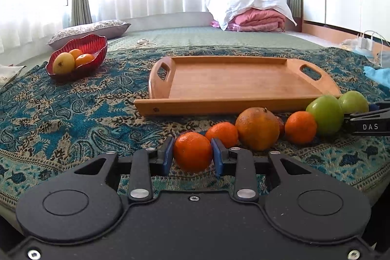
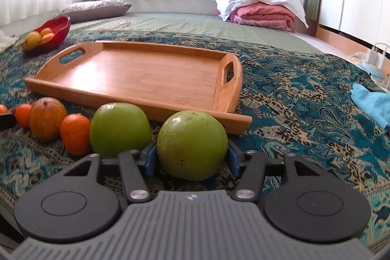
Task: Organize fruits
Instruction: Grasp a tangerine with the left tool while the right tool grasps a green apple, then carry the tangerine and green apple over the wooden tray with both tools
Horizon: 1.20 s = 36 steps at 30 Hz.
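A row of fruit lies on the patterned cloth in front of an empty wooden tray. My left gripper is shut on a small orange mandarin at the row's left end. Beside it lie another mandarin, a big orange, a third mandarin and a green apple. My right gripper is shut on the right-hand green apple, which rests on the cloth; its neighbour apple touches the left finger. The tray also shows in the right wrist view.
A red bowl with a yellow fruit and mandarins stands at the far left. A grey pillow, folded pink bedding, a blue cloth and a charger lie around the bed's edges.
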Motion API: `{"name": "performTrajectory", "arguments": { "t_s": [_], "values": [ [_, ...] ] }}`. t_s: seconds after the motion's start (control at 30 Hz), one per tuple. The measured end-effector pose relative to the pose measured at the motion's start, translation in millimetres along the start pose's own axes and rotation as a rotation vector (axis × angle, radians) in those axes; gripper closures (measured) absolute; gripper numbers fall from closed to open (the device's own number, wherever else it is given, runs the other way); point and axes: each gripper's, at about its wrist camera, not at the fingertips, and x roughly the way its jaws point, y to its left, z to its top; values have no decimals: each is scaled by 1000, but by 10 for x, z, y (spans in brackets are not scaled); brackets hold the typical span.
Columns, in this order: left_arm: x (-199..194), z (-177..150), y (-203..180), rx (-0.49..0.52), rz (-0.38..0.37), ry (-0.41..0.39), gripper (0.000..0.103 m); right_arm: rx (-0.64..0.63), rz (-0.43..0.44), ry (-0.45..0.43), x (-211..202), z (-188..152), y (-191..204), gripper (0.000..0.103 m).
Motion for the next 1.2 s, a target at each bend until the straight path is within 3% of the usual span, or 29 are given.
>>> {"name": "performTrajectory", "arguments": {
  "t_s": [0.5, 0.9, 1.2],
  "values": [
    [-3, 246, 24, 6, -6, -19, 72, 67, -5, -59, -184, 165, -35, 43],
    [256, 815, -15, -18, -72, -16, 72, 88, 14, -90, -105, 516, -48, 43],
    [705, 1283, -71, -52, -125, 25, 72, 124, 54, -74, 169, 924, -108, 43]
  ]
}}
